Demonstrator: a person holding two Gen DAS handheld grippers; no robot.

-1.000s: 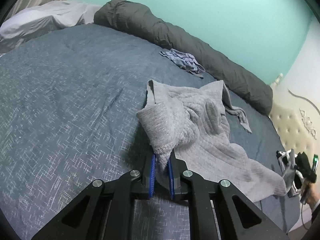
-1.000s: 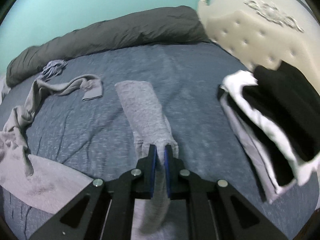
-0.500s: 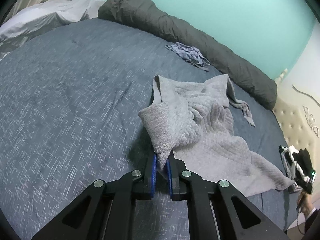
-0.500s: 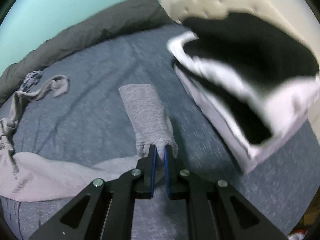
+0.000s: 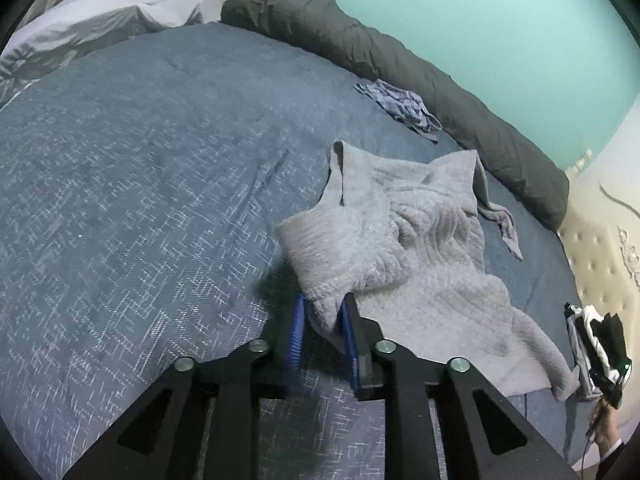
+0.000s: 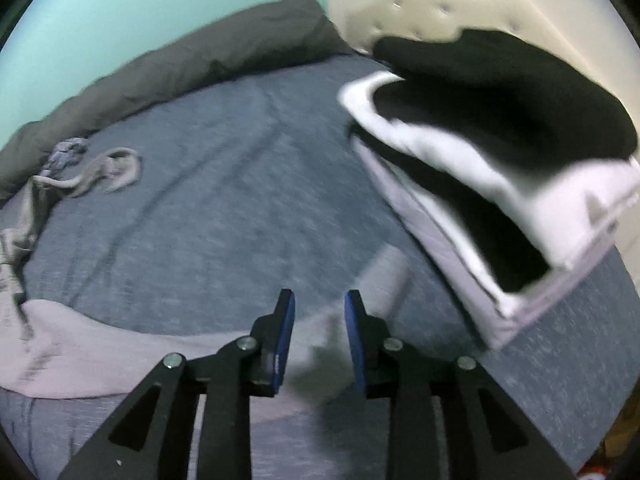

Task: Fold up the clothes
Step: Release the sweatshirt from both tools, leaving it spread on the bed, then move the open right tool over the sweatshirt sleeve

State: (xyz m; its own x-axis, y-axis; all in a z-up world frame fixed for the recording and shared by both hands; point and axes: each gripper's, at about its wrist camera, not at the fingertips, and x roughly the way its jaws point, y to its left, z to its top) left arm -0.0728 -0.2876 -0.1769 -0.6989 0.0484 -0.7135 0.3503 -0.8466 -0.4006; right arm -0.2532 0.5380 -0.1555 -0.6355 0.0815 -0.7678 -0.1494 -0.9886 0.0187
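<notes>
A grey knit sweater lies spread and rumpled on the blue bed cover. Its near sleeve cuff sits loosely between the parted blue pads of my left gripper, which is open. In the right wrist view my right gripper is open too. The other grey sleeve shows blurred just right of its fingertips, free of the pads. The sweater's body stretches off to the left below that gripper.
A stack of folded black and white clothes lies at the right by the cream headboard. A dark grey rolled duvet lines the far edge by the wall. A small crumpled blue garment and a pale pillow lie beyond.
Both grippers went from shut on the sweater's sleeves to open. The right sleeve dropped away to the right. The right view swung closer to the folded stack.
</notes>
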